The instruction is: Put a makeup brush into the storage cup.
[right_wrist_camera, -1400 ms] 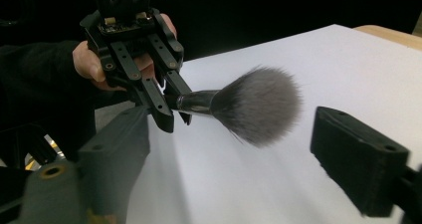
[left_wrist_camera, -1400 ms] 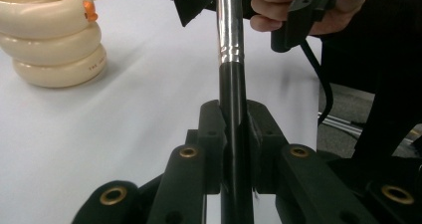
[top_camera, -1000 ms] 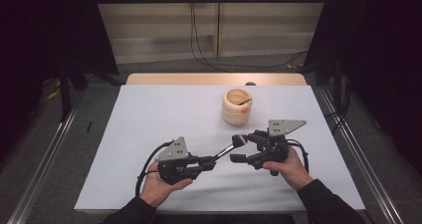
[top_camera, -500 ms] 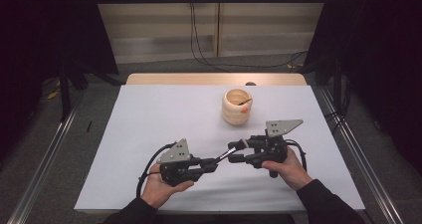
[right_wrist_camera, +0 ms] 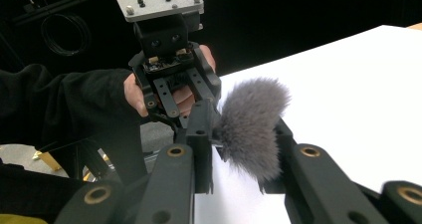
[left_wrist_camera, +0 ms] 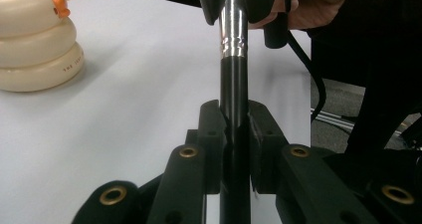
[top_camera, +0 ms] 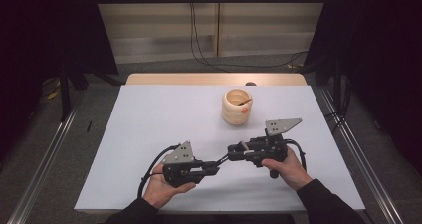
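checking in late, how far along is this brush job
Done: the makeup brush is off the table, its black handle clamped in the left gripper. In hand: the right gripper has just been closing its jaws around the ferrule end, grey bristles between them. Left: probably carrying the brush to the cream ring-shaped holder, which stands apart at the far side of the white table.

Black-handled makeup brush (left_wrist_camera: 234, 79) with silver ferrule and grey fluffy head, level above table.
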A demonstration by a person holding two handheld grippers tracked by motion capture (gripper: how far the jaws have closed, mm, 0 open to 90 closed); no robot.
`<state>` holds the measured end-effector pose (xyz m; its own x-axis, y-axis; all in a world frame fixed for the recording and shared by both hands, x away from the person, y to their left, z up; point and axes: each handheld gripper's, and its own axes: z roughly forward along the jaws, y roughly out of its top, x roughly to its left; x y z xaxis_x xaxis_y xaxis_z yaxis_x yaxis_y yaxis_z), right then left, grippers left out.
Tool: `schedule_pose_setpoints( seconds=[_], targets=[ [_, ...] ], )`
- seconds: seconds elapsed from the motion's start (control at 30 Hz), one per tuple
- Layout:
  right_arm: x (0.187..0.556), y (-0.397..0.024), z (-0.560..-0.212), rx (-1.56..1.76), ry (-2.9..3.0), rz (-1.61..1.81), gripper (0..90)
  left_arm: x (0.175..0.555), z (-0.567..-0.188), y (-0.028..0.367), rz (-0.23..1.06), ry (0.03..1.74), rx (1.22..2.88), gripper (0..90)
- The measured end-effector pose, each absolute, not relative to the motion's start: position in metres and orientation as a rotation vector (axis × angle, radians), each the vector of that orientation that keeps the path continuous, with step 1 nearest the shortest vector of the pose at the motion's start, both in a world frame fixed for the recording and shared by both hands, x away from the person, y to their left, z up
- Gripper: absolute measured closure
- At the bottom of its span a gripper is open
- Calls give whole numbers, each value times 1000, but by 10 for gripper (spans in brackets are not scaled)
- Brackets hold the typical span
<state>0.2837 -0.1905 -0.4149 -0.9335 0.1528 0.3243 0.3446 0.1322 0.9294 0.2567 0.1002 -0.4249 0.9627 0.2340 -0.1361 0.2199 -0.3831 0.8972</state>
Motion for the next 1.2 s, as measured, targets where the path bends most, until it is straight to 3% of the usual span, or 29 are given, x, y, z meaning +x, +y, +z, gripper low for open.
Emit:
schedule_pose_setpoints(
  seconds=[0.47,0.73,0.8,1.1,1.2],
  targets=[
    [282,-189,-410,-502,-2296,-1864,776,261,-432,99,56,369,2001,732],
    [282,-189,-408,-519,-2321,-1868,777,263,-433,98,79,414,1995,481],
    [282,-190,-408,-521,-2329,-1868,777,263,-432,99,75,429,1989,464],
    [282,-191,-407,-523,-2353,-1863,777,265,-429,102,102,493,1948,131],
    [283,-192,-406,-533,-2361,-1869,777,265,-428,104,101,499,1953,92]
  ],
)
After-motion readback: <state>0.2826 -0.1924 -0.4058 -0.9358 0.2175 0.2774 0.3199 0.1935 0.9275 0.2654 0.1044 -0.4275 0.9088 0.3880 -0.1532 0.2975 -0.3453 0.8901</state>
